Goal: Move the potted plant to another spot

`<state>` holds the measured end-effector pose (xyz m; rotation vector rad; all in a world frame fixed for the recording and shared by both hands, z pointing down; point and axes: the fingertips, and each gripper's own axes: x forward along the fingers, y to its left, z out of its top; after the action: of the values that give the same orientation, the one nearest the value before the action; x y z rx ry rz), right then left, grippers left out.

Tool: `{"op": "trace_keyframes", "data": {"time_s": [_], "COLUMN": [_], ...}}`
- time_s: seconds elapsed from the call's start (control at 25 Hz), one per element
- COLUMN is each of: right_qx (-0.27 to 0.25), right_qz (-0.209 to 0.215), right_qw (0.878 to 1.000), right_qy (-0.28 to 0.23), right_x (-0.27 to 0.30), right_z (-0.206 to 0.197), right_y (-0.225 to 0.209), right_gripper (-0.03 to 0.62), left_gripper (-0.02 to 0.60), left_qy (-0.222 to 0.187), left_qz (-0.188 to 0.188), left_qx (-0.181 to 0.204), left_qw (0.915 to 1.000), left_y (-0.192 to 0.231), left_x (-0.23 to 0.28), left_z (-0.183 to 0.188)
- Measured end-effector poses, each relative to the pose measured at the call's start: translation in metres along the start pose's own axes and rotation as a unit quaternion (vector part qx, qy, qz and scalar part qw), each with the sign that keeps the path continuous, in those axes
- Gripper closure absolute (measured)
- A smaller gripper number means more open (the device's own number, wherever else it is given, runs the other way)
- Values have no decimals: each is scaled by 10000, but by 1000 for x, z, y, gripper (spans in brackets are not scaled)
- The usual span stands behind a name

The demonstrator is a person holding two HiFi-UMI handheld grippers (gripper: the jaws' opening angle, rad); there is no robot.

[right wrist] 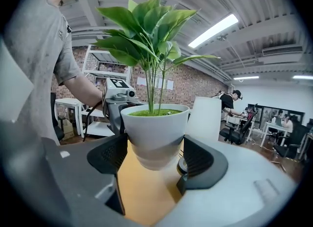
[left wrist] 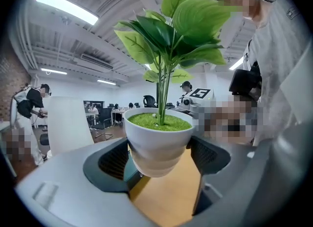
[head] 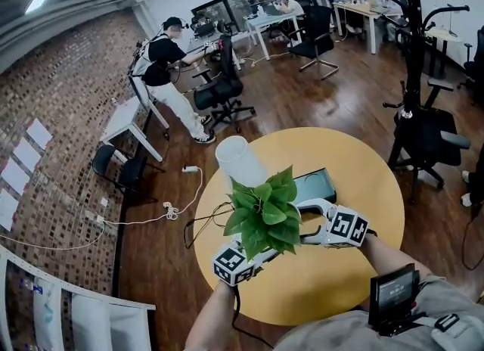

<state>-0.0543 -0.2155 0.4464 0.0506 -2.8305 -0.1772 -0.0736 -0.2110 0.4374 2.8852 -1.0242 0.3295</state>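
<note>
Far left of the head view, a brick wall (head: 68, 115), and a white cable (head: 151, 217) trailing over the dark wood floor below it. Upper left, a person (head: 166, 69) in a black top stands at a desk, with an office chair (head: 223, 88) just beside them.

Moving in toward the centre, here's the round yellow table (head: 363, 183). At its upper-left edge stands a white cylinder (head: 240, 162), upright. Right in front of it is the potted plant (head: 266, 213), green leaves fanned out over the middle of the table, and it's caught from both sides!

The left gripper (head: 253, 257) comes in from the lower left, its marker cube showing under the leaves. Its own view settles it: the white pot (left wrist: 157, 143) sits squarely between the dark pads (left wrist: 115, 160), jaws wide and clamped on the pot's lower body, one pad on each side, the pot's bottom hanging clear above the yellow tabletop.

The right gripper (head: 306, 221) reaches in from the right, and it's the same story in its view: jaws spread wide, pads (right wrist: 198, 157) pressed on the pot's sides, base off the table.

Just behind the plant, to the right, a dark flat box (head: 318, 184) lies on the table. At the far right, a tall black stand (head: 412, 54) rises from the floor.
</note>
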Motion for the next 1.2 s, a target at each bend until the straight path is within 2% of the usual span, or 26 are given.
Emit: {"op": "trace_keyframes", "data": {"time_s": [0.36,0.56,0.72,0.84,1.08,1.2], "right_qx": [-12,60,93,115,256,367], "right_qz": [297,495,523,421,-12,-280], "right_qw": [9994,9984,9984,9990,9996,9988], "right_qy": [-189,-281,-210,-93,107,168], "right_x": [1,12,21,43,120,145], "right_z": [8,6,2,4,20,22], "right_y": [18,33,39,46,69,70], "right_gripper": [238,238,238,238,238,239], "left_gripper": [176,176,176,176,176,176], "left_qy": [135,251,284,231,155,157], "left_qz": [292,477,476,361,-114,-376], "left_qx": [-38,-91,-171,-159,-150,-116], "left_qw": [9995,9985,9983,9990,9997,9991], "left_y": [-13,-18,-17,-8,26,43], "left_x": [-15,-30,-38,-56,-126,-143], "left_z": [2,-7,-17,-27,-54,-63]}}
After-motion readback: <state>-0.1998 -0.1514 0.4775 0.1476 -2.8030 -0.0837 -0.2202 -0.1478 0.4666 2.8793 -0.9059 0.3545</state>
